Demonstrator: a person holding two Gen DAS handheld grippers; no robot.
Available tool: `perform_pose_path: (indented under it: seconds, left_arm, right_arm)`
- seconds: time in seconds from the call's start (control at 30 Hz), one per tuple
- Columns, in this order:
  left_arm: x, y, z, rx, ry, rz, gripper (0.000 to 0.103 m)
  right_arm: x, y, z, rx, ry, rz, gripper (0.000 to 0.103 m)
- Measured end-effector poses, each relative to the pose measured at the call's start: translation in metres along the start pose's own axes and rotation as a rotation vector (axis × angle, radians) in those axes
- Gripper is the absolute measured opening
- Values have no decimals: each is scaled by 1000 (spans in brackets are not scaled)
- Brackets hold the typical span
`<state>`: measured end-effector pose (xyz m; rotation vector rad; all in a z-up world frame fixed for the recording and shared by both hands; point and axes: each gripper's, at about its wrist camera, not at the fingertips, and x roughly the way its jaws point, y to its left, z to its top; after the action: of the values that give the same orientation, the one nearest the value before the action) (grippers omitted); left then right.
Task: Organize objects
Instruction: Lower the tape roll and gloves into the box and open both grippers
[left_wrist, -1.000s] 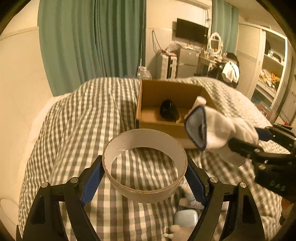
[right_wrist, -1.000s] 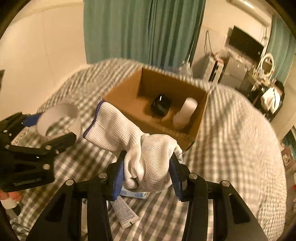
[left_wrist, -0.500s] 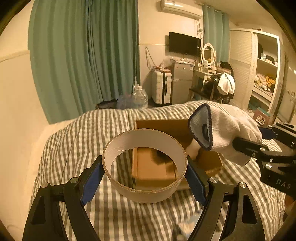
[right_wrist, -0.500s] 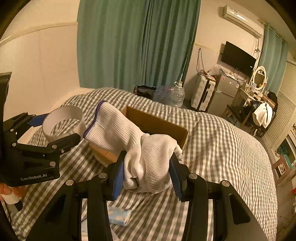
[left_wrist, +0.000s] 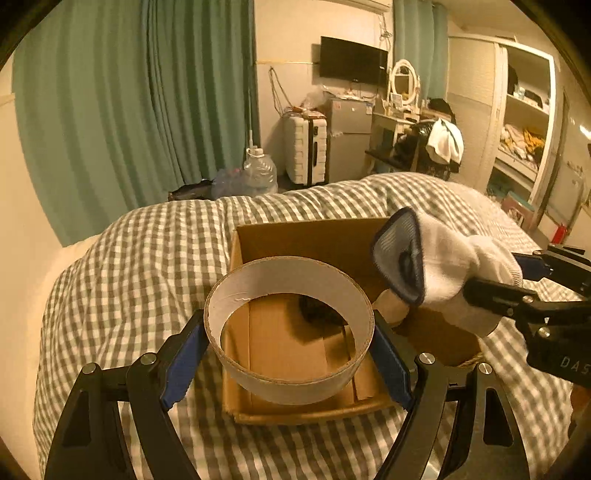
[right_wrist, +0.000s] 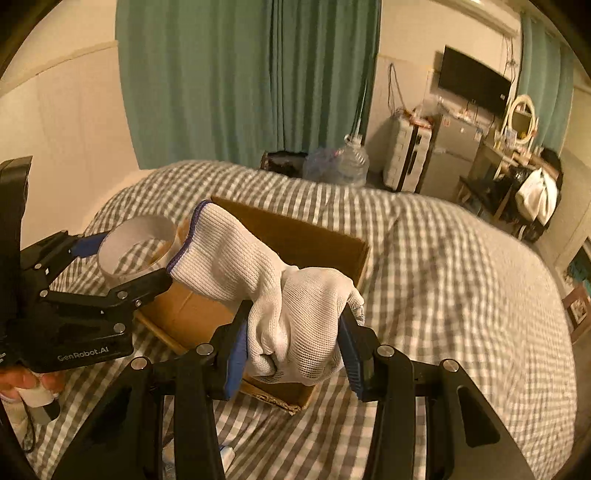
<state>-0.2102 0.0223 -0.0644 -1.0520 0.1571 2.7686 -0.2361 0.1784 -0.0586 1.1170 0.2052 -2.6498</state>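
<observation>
My left gripper (left_wrist: 288, 345) is shut on a white cardboard tape ring (left_wrist: 288, 384) and holds it above the near left part of an open cardboard box (left_wrist: 314, 240). My right gripper (right_wrist: 293, 349) is shut on a white knit glove with a blue cuff (right_wrist: 258, 280), over the box's right side (right_wrist: 321, 240). The glove (left_wrist: 443, 273) and right gripper also show in the left wrist view. The ring (right_wrist: 136, 240) and left gripper (right_wrist: 122, 266) show in the right wrist view. Inside the box lie a dark object (left_wrist: 317, 314) and a pale cylinder (left_wrist: 391, 306), both partly hidden.
The box sits on a grey-and-white checked bed cover (left_wrist: 140, 266). A green curtain (left_wrist: 129, 103) hangs behind the bed. A water jug (left_wrist: 258, 173), suitcase (left_wrist: 306, 147), small fridge and cluttered desk stand beyond. A small tube (right_wrist: 227, 452) lies on the cover below my right gripper.
Both grippers have moved forward over the box with their loads still held. The box now lies directly beneath the ring and the glove.
</observation>
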Motion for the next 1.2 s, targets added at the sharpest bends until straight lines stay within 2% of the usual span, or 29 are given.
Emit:
perform_pose_path:
  seconds: [0.23, 0.37, 0.6, 0.67, 0.83, 0.9, 1.07, 1.1, 1.2]
  left_arm:
    - [28, -9, -8, 51, 13, -26, 85]
    - [37, -14, -11, 95, 12, -12, 85]
    - [38, -7, -10, 69, 12, -46, 86]
    - [36, -8, -11, 77, 18, -62, 96]
    - [28, -16, -16, 100, 10, -76, 100]
    - [23, -17, -17, 96, 22, -71, 100]
    - [0, -11, -17, 50, 38, -41, 101]
    - [-5, -9, -17, 33, 48, -11, 101]
    - [-18, 3, -21, -23, 94, 142, 101]
  right_arm:
    - [32, 2, -7, 1, 30, 27, 44]
    - [45, 2, -7, -5, 45, 23, 45]
    - [47, -6, -3, 31, 25, 45, 52]
    - [45, -6, -1, 37, 17, 62, 57]
    - [23, -10, 1, 105, -79, 109, 78]
    - [14, -12, 2, 122, -105, 96, 78]
    - [-13, -16, 7, 138, -115, 90, 78]
    - [-19, -15, 7, 130, -119, 82, 78]
    - [-40, -10, 6, 96, -134, 59, 78]
